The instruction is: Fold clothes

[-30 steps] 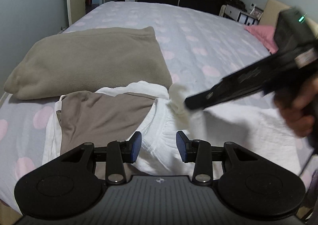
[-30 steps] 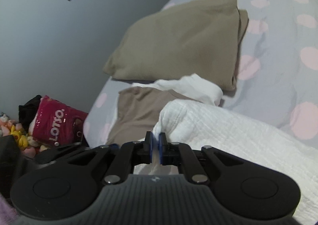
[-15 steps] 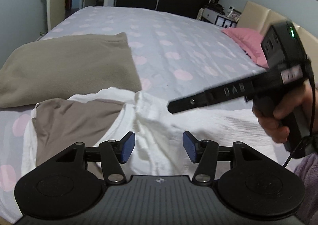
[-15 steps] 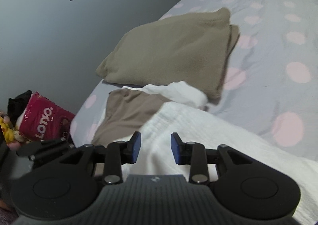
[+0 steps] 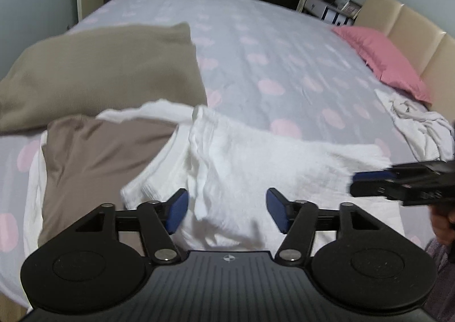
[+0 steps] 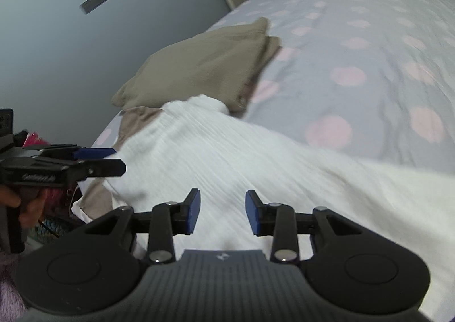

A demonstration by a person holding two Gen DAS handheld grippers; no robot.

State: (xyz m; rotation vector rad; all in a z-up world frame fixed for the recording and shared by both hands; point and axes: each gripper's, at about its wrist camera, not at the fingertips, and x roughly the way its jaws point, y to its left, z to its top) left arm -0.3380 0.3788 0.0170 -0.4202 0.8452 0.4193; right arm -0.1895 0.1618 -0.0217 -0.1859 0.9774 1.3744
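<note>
A second ago my right claw [image 6: 222, 215] was pinched on the corner of the white garment [image 5: 273, 162]; it now stands wide and empty, so I judge that fold laid down. My left claw [image 5: 227, 215] is wider too, holding nothing. The garment lies on the spotted bed [image 5: 284, 60], crinkled and soft, overlapping a smooth taupe piece [image 5: 93, 157]; a plump folded khaki item [image 5: 93, 69] sits behind.

White garment [image 5: 273, 162]: crinkled cotton, spread flat across the near edge of the bed, its left end bunched into loose folds.
Taupe garment [image 5: 93, 157]: smooth, lying flat just left of the white one, partly under its edge.
Crumpled white clothes [image 5: 418, 126]: heaped, far right.
</note>
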